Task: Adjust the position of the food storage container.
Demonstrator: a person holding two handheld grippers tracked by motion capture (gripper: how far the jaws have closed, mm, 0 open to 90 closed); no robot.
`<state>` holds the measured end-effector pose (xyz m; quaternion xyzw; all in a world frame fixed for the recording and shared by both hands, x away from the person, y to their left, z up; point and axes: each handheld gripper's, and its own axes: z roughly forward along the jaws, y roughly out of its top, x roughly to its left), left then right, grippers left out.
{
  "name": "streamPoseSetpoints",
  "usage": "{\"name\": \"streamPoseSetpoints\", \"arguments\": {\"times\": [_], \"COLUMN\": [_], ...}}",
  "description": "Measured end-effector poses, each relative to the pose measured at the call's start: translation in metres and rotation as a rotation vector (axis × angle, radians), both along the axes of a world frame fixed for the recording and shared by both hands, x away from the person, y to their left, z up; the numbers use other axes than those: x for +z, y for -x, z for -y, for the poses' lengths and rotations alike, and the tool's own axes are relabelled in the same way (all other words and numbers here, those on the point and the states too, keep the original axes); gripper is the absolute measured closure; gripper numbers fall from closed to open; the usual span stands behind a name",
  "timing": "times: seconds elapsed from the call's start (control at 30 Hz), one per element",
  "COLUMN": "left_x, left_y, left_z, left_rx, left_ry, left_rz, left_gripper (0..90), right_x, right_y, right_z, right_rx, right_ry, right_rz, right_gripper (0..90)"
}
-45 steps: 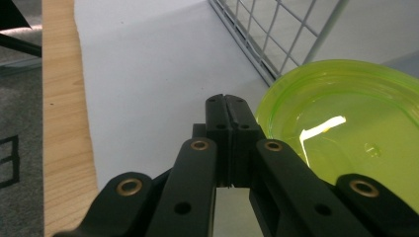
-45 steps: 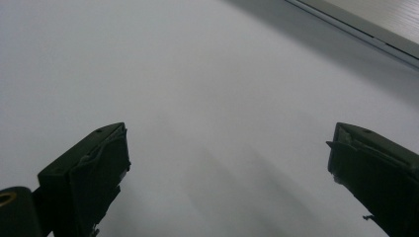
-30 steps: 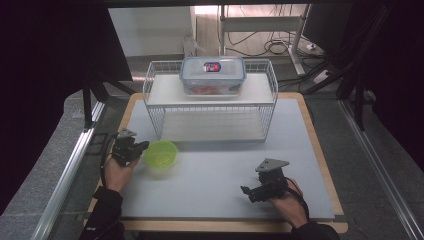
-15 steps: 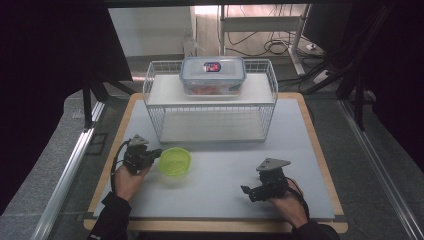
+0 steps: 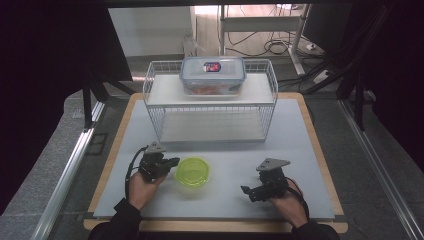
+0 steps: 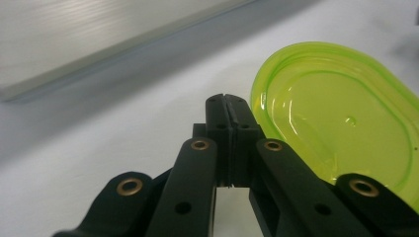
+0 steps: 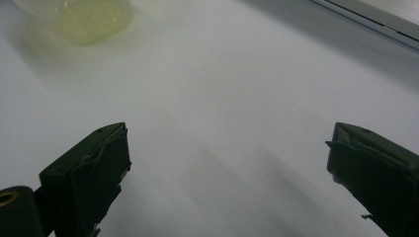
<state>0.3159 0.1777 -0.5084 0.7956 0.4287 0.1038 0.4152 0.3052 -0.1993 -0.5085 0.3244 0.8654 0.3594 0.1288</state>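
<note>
A lime-green translucent oval lid (image 5: 193, 171) lies flat on the pale mat, left of centre near the front. My left gripper (image 5: 174, 161) sits right against its left rim with its jaws pressed together and nothing between them. In the left gripper view the closed tips (image 6: 228, 101) lie beside the lid's edge (image 6: 341, 118); whether they touch it I cannot tell. My right gripper (image 5: 247, 192) rests at the front right, pointing left toward the lid, open. Its two jaws stand wide apart over bare mat (image 7: 227, 158), with the lid (image 7: 84, 15) blurred far off.
A white wire rack (image 5: 210, 107) stands at the back centre of the mat (image 5: 300, 150). On its top shelf sits a clear lidded food box (image 5: 213, 75) with reddish contents. A wooden border frames the mat.
The left gripper has slid rightward and toward the front edge, and the green lid has shifted the same way beside it. The right hand has stayed put.
</note>
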Motion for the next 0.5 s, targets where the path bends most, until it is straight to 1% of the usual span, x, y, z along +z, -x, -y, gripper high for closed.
{"name": "streamPoseSetpoints", "arguments": {"times": [0.03,0.1,0.2,0.23,0.27,0.33,0.4,0.5], "left_x": [0.000,0.001,-0.001,-0.002,-0.004,-0.007,-0.010,-0.013], "left_y": [0.001,0.002,0.003,0.003,0.004,0.007,0.011,0.016], "left_z": [0.002,0.002,-0.009,-0.012,-0.014,-0.014,-0.009,-0.001], "left_rx": [-0.010,-0.014,0.005,-0.004,-0.022,-0.057,-0.104,-0.148], "left_ry": [-0.006,-0.009,-0.006,-0.008,-0.012,-0.043,-0.079,-0.102], "left_rz": [0.007,0.015,0.008,0.000,-0.007,-0.020,-0.035,-0.046], "left_gripper": [90.0,89.9,89.8,89.8,89.8,89.9,89.9,90.0], "right_x": [0.000,0.000,0.000,0.000,0.000,-0.001,-0.001,-0.001], "right_y": [0.000,0.000,-0.001,-0.001,-0.001,-0.002,-0.003,-0.003], "right_z": [0.000,0.000,0.002,0.002,0.003,0.004,0.005,0.005], "right_rx": [-0.003,-0.003,-0.009,-0.011,-0.012,-0.018,-0.020,-0.024], "right_ry": [-0.002,-0.003,-0.008,-0.011,-0.011,-0.013,-0.016,-0.021], "right_rz": [-0.001,-0.001,0.000,-0.002,-0.003,-0.007,-0.010,-0.011], "right_gripper": [2.8,2.8,2.9,2.9,3.0,3.1,3.1,3.2]}}
